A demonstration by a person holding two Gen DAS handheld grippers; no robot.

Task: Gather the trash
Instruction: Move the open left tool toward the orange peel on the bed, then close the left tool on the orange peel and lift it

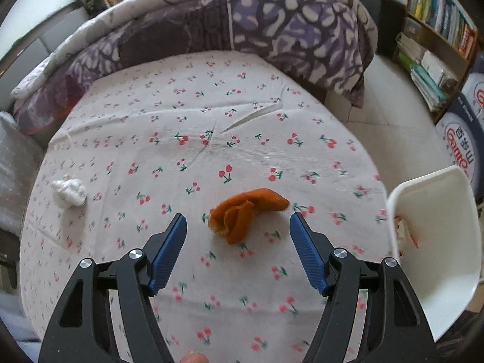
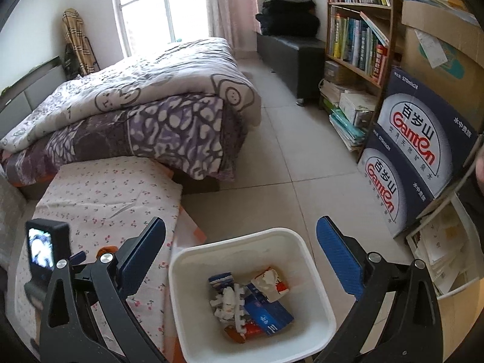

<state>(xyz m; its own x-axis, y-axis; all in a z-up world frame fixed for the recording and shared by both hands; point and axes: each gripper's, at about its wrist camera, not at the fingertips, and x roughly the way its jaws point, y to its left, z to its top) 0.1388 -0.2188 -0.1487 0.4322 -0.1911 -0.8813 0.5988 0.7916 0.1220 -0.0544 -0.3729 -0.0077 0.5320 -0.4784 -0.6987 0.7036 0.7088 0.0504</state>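
Note:
An orange peel [image 1: 246, 213] lies on the cherry-print sheet [image 1: 187, 121]. My left gripper [image 1: 237, 219] is open just above it, one blue finger on each side of the peel, not touching. A crumpled white tissue [image 1: 69, 193] lies to the far left on the sheet. A white trash bin [image 1: 438, 242] stands at the right edge of the bed. In the right wrist view my right gripper [image 2: 242, 227] is open and empty above the bin [image 2: 193, 272], which holds several wrappers and paper scraps [image 2: 251, 302].
A folded purple and white quilt [image 1: 242, 24] lies at the far end of the bed. A bookshelf [image 2: 357, 30] and blue Ganten boxes [image 2: 417, 157] stand to the right across the tiled floor [image 2: 287, 151]. The left gripper's camera body [image 2: 45, 251] shows at lower left.

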